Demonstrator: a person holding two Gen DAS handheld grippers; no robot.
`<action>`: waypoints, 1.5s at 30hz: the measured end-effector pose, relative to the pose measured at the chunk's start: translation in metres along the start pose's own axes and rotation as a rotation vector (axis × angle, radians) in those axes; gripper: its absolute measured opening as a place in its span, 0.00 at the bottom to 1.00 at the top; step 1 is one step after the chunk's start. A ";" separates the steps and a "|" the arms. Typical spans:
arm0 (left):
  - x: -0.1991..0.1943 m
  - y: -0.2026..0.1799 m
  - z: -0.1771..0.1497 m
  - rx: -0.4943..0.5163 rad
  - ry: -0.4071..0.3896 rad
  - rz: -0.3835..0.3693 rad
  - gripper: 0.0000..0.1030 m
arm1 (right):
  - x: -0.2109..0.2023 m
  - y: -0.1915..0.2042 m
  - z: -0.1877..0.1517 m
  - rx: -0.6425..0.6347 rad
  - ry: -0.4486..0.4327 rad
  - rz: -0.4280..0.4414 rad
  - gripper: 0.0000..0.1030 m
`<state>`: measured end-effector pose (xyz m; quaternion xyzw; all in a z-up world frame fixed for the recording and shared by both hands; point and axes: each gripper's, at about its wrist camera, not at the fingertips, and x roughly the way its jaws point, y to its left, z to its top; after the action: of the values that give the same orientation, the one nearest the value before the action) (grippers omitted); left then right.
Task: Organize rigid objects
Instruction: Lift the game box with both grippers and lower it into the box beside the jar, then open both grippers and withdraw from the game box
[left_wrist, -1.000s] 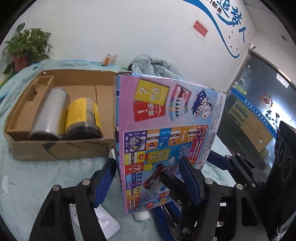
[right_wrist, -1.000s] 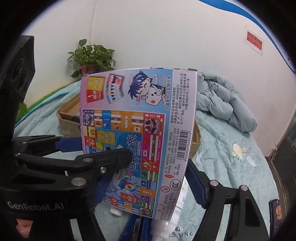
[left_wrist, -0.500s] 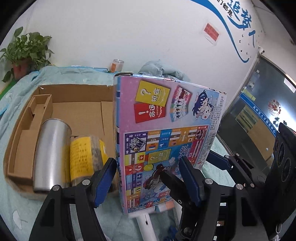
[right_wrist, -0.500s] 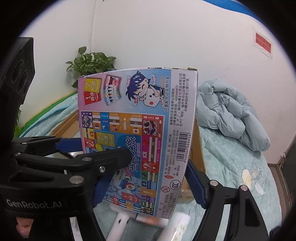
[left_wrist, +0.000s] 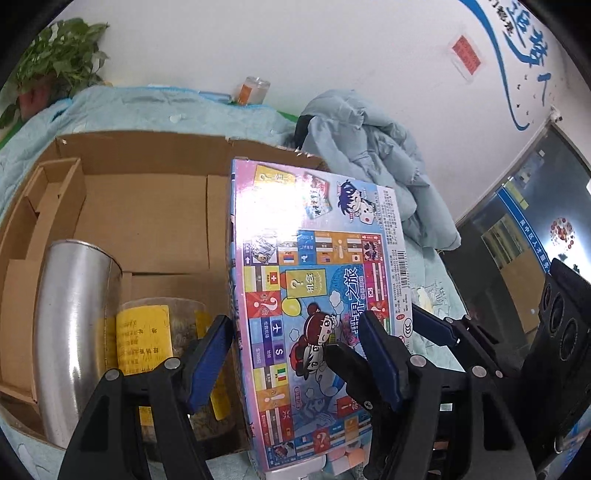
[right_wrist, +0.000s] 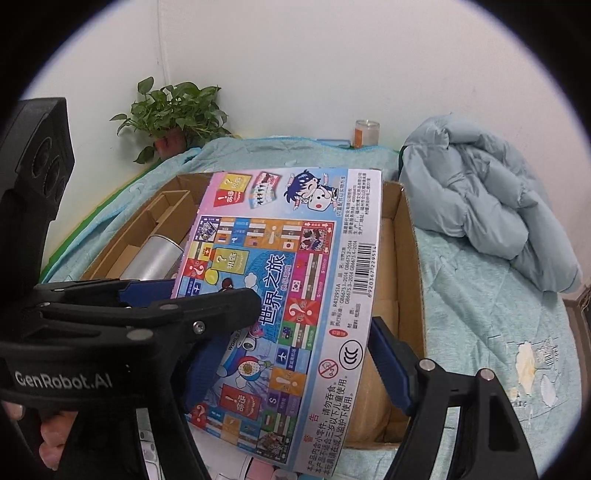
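Bed with teal quilt (right_wrist: 480, 332): both my tongs, left (left_wrist: 295, 354) and right (right_wrist: 295, 354), clamp flat colourful board-game box (left_wrist: 314, 295) over brown cardboard box (left_wrist: 147, 214), ready to slot beside silver cylinder (left_wrist: 70, 314).

My left gripper (left_wrist: 295, 350) sits low in its own view, its two blue-padded fingers (left_wrist: 207, 363) spread wide, one on each side of the flat game box (left_wrist: 314, 295), the right pad lying against the printed face. My right gripper (right_wrist: 295, 354) reaches in from the other side, with one blue finger (right_wrist: 391, 369) at the box's right edge and the other hidden behind the left gripper's black body. In the right wrist view the left gripper crosses the lower left, and my bare fingers (right_wrist: 48, 435) curl around its handle. I cannot tell how firmly either gripper bears on the box.
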<state>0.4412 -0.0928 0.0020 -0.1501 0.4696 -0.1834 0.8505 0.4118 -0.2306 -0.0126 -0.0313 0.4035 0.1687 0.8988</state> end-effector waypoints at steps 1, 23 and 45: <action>0.005 0.003 0.001 -0.014 0.012 0.001 0.65 | 0.004 -0.002 0.000 0.001 0.009 0.009 0.73; 0.072 0.013 0.018 0.035 0.126 0.150 0.52 | 0.076 -0.035 -0.002 0.111 0.228 0.106 0.71; -0.104 0.005 -0.103 0.233 -0.476 0.340 0.99 | -0.016 0.005 -0.056 0.083 -0.033 -0.048 0.83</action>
<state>0.3034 -0.0501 0.0244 -0.0096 0.2513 -0.0510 0.9665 0.3604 -0.2408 -0.0380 -0.0011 0.3943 0.1307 0.9096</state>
